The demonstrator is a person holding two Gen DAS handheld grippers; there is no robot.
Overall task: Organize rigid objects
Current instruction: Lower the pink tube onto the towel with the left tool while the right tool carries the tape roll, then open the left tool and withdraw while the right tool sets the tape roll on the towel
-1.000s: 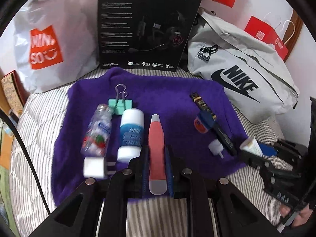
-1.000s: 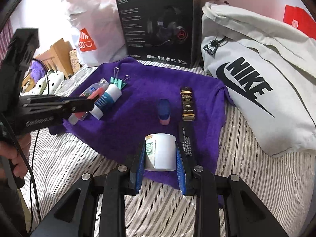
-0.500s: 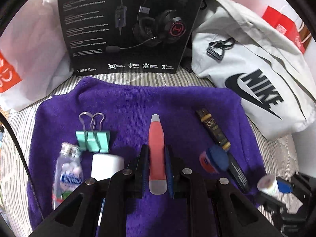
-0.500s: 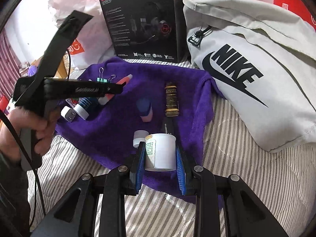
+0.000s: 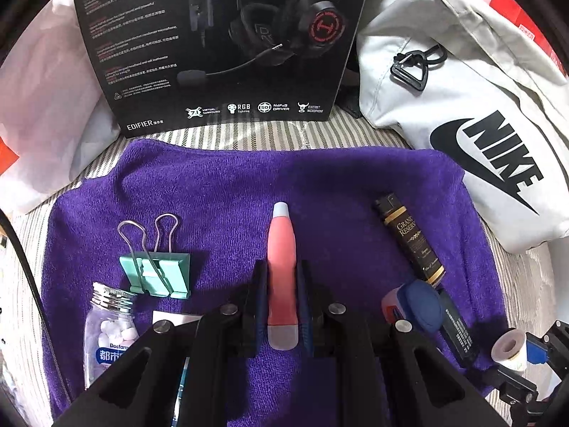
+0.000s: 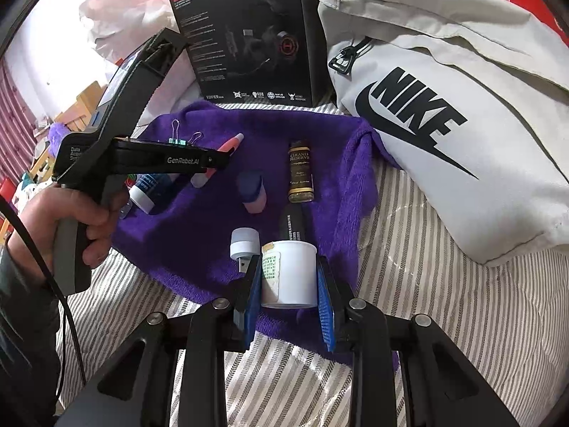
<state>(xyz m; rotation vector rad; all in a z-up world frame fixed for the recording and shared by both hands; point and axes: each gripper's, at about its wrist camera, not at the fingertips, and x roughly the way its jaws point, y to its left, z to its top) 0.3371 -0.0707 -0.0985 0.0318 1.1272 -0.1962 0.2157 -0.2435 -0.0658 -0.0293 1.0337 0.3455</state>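
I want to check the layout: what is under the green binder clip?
The binder clip lies on the purple towel, which rests on striped bedding. Whatever lies directly beneath the clip is covered.

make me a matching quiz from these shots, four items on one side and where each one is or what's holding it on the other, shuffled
Items
1. coral pen
2. white tub
3. green binder clip
4. dark Grand Reserve bottle

Places or states
A. lying on the purple towel, nearest the Nike bag
B. clamped in the right hand-held gripper
C. clamped in the left hand-held gripper
D. lying on the towel just beyond the mint bottle

Pairs: 1-C, 2-B, 3-D, 4-A
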